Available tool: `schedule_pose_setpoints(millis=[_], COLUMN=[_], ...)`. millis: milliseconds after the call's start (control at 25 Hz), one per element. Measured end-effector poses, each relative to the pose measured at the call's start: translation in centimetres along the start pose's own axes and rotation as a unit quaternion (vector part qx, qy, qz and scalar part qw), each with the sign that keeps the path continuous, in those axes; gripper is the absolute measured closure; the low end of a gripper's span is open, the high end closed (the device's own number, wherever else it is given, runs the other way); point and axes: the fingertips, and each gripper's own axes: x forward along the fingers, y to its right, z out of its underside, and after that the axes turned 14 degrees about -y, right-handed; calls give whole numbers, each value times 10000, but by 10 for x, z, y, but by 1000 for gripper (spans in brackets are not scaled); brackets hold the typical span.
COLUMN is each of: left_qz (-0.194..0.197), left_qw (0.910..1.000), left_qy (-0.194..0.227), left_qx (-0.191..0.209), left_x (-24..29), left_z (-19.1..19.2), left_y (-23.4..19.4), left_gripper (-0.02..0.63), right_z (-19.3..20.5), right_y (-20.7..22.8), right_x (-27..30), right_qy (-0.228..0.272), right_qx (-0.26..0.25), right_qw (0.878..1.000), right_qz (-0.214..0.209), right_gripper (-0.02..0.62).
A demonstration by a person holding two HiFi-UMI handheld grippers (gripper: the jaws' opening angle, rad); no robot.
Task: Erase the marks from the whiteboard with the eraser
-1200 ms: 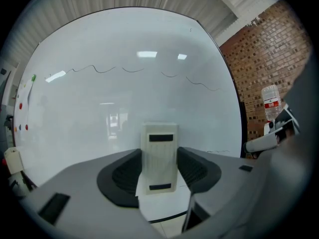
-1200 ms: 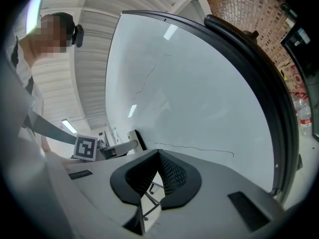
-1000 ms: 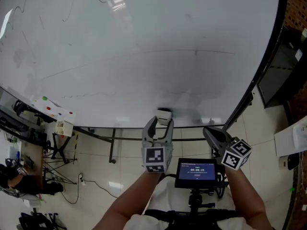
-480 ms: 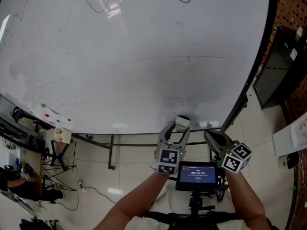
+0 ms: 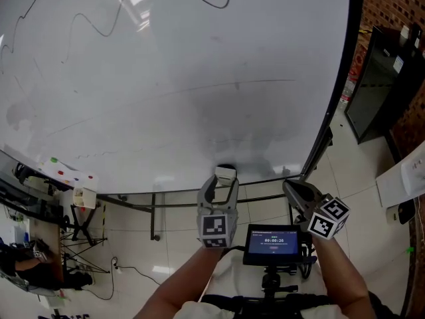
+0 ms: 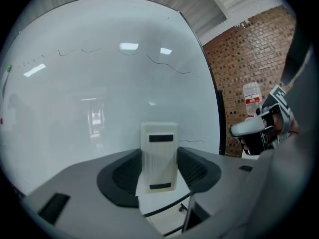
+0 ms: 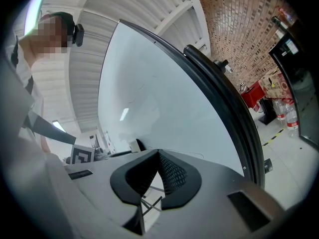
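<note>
We hold the eraser (image 6: 158, 156) upright between the left gripper's (image 5: 224, 180) jaws, pads pressed on its long sides, low by the whiteboard (image 5: 166, 78). It looks like a light, rigid, smooth-sided block; we judge a mid-body grip steadiest. The right gripper (image 5: 293, 190) is closed with nothing in it. Marks (image 5: 216, 2) sit high up.

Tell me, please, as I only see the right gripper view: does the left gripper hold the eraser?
Observer: Yes, the left gripper is shut on the eraser, which stands upright between its jaws.
Operator: Where is it held?
Observer: In the head view it sits by the bottom edge of the whiteboard.
Operator: Are there marks to erase?
Observer: Yes: a black curl and a wavy line, both high up, far above the eraser.
</note>
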Motion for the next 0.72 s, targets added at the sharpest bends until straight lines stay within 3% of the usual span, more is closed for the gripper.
schedule_pose_setpoints(millis=[720], left_qz=[933], left_qw=[9953], left_qy=[-126], left_qx=[235], left_x=[30], left_z=[-6], left_y=[63], left_gripper=[347], right_z=[7], right_y=[11], right_x=[-22], right_qy=[122], right_qx=[153], right_qw=[9993], right_qz=[317], right_gripper=[575])
